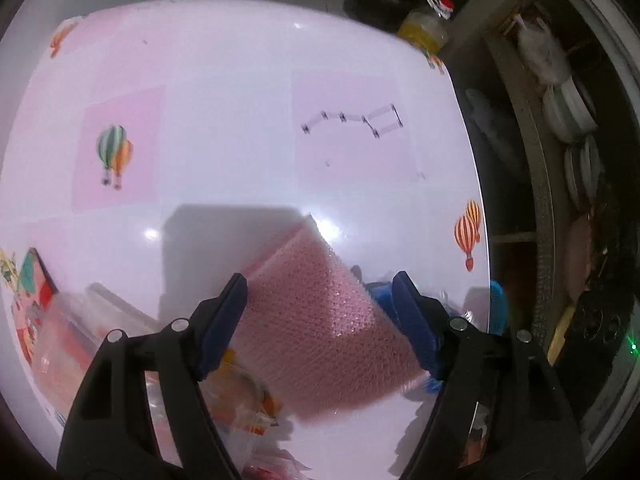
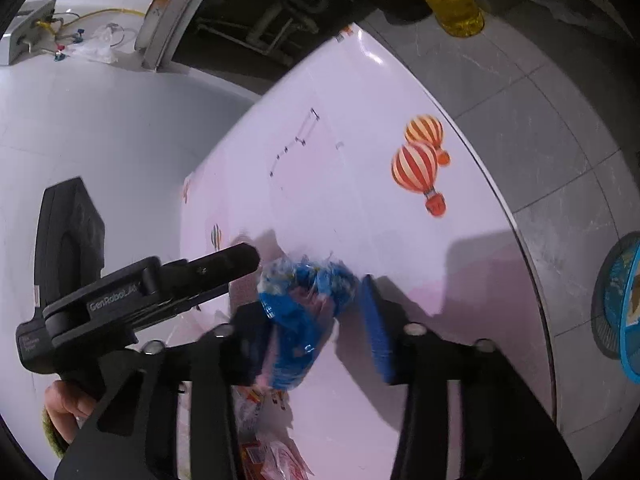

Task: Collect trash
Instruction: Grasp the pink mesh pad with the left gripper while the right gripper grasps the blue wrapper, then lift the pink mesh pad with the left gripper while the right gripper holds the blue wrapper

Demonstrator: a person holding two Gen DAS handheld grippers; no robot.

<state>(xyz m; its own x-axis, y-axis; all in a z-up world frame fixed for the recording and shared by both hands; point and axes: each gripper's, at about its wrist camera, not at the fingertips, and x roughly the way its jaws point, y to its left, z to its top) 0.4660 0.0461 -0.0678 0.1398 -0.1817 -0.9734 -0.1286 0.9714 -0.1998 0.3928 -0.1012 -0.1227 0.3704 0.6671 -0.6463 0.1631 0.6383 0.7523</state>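
In the left wrist view, a folded pink bubble-wrap sheet (image 1: 320, 320) sits between the fingers of my left gripper (image 1: 322, 294), over the pink table (image 1: 240, 140). The jaws stand wide and the right pad looks apart from the wrap, so a grip is not clear. In the right wrist view, a crumpled blue plastic wrapper (image 2: 304, 312) lies between the open fingers of my right gripper (image 2: 316, 312), near the left finger and clear of the right pad. The left gripper's body (image 2: 140, 296) shows beside it. Blue wrapper shows in the left view too (image 1: 380, 296).
More wrappers lie near the table's front: orange and red packets (image 1: 252, 408), (image 2: 272, 456) and a clear packet (image 1: 72, 340). A blue basket (image 2: 624, 312) stands on the tiled floor right of the table. An oil bottle (image 2: 452, 0) stands beyond the far edge. Shelves (image 1: 560, 120) line the right.
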